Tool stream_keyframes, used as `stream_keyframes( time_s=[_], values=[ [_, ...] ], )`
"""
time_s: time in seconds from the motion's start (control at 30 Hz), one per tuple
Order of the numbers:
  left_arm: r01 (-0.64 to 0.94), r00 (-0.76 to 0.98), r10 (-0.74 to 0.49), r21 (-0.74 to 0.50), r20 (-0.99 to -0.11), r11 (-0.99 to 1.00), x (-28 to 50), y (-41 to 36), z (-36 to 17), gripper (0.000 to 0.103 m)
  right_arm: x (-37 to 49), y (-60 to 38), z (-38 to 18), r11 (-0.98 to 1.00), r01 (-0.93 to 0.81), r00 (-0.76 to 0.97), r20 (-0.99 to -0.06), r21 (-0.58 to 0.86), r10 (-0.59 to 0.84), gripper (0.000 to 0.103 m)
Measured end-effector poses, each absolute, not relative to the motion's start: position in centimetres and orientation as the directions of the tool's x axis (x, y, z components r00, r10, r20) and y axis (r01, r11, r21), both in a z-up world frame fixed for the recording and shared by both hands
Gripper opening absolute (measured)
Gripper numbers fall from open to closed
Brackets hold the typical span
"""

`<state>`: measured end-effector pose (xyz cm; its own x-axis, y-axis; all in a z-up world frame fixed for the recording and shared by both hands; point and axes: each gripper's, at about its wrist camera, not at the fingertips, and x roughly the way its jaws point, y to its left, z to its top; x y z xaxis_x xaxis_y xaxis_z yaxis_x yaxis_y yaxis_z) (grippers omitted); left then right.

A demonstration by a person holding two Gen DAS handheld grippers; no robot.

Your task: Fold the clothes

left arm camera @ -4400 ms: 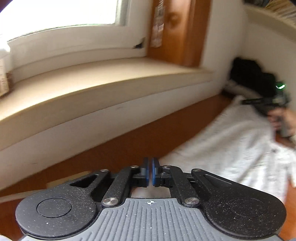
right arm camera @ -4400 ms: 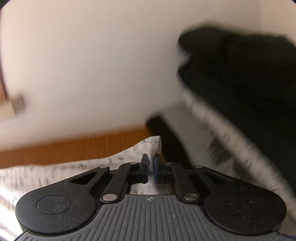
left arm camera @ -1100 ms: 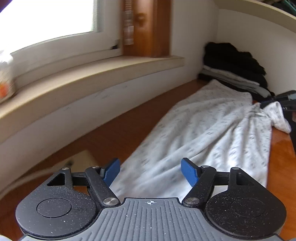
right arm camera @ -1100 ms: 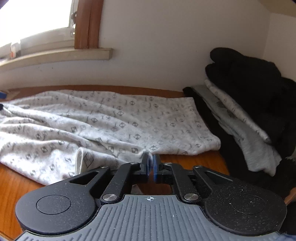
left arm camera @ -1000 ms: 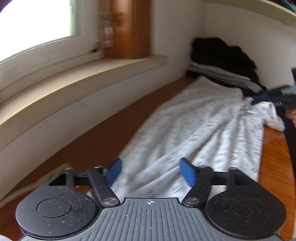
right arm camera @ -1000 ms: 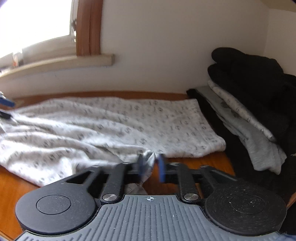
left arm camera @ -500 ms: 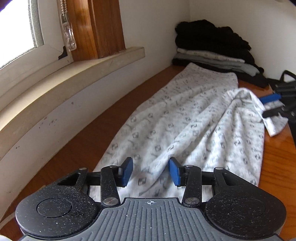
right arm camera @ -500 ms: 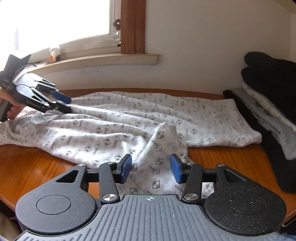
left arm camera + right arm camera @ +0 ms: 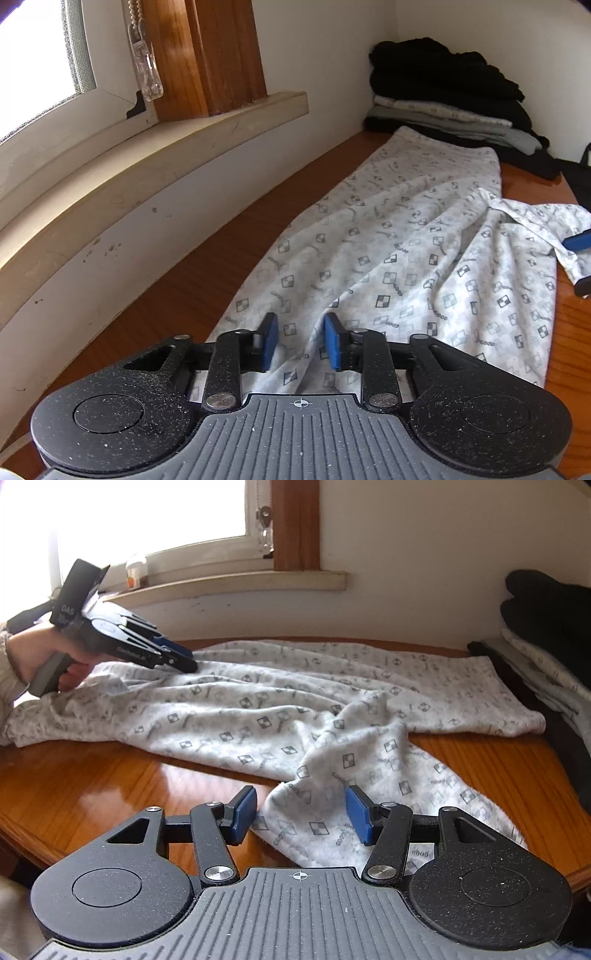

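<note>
The patterned trousers point(image 9: 388, 240) lie lengthwise up the bench point(image 9: 207, 273) toward the frame's upper right — left gripper point(image 9: 301, 341) fingers closing around a fold at the near end, right gripper point(image 9: 301, 818) fingers opening, straddling loose cloth.

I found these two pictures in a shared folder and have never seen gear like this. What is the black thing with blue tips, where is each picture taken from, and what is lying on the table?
There is no robot here. A person holds a two-finger claw in each hand, and a wide-angle camera on each one looks forward along its fingers. So the black shape at the bottom of each picture is that claw itself.

One picture is from the left claw, the other from the right claw. The right view also shows the left one in the person's hand.

On the wooden table lies a white patterned garment, spread out and wrinkled. A stack of folded clothes sits in the far corner.

Neither claw grips anything yet. The left claw's jaws are closing around a ridge of the cloth; the right one's are opening over a loose end of it.
</note>
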<state>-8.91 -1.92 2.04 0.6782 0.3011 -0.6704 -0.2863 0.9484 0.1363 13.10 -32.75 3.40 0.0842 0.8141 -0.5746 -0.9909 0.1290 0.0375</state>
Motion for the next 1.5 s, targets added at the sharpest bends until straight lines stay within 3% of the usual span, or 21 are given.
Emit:
stream_keyframes(
  time_s=[0.07,0.1,0.13,0.17,0.23,0.53,0.8,1.07,1.3,1.37,1.43,1.5],
  values=[
    [-0.285,0.679,0.297,0.131,-0.671,0.95,-8.9,-1.9,1.9,0.014,13.3,-33.0,3.4,0.136,-0.99,0.091,-0.575,0.035,0.813,0.051],
    [-0.284,0.68,0.294,0.128,-0.672,0.95,-8.9,-1.8,1.9,0.011,13.4,-33.1,3.4,0.134,-0.99,0.091,-0.574,0.034,0.814,0.041],
    [-0.278,0.683,0.281,0.116,-0.675,0.954,-8.9,-1.8,1.9,0.002,13.5,-33.3,3.5,0.137,-0.99,0.096,-0.575,0.028,0.813,0.019],
    [-0.278,0.687,0.279,0.112,-0.671,0.954,-9.0,-1.8,2.0,0.001,13.6,-33.5,3.6,0.141,-0.99,0.103,-0.576,0.022,0.811,0.012],
    [-0.279,0.696,0.277,0.106,-0.663,0.954,-9.2,-1.8,2.1,0.001,14.1,-33.9,4.2,0.148,-0.989,0.129,-0.558,-0.012,0.82,0.01],
    [-0.308,0.778,0.314,0.106,-0.544,0.946,-11.2,-2.5,5.7,0.0,21.3,-33.7,11.3,0.337,-0.926,0.377,-0.403,-0.167,0.834,0.009],
    [-0.338,0.816,0.335,0.081,-0.472,0.938,-12.7,-1.7,8.2,0.0,25.8,-30.2,15.5,0.395,-0.888,0.455,-0.335,-0.233,0.825,0.009],
    [-0.386,0.783,0.35,0.041,-0.515,0.922,-10.9,2.5,6.5,0.0,29.4,-21.4,15.0,0.381,-0.887,0.457,-0.394,-0.26,0.797,0.009],
    [-0.42,0.743,0.33,-0.021,-0.583,0.907,-9.8,5.5,2.5,0.0,31.7,-13.8,10.4,0.37,-0.896,0.444,-0.482,-0.245,0.756,0.01],
    [-0.411,0.736,0.312,-0.03,-0.601,0.911,-9.6,5.6,1.9,0.0,32.8,-12.9,8.8,0.363,-0.907,0.418,-0.551,-0.213,0.723,0.016],
    [-0.404,0.729,0.308,-0.021,-0.612,0.915,-9.4,5.6,1.5,0.001,34.1,-12.9,7.4,0.37,-0.911,0.401,-0.596,-0.18,0.696,0.035],
    [-0.402,0.73,0.31,-0.016,-0.609,0.915,-9.3,5.5,1.4,0.001,35.4,-14.3,7.0,0.406,-0.905,0.398,-0.592,-0.128,0.7,0.038]
  ],
)
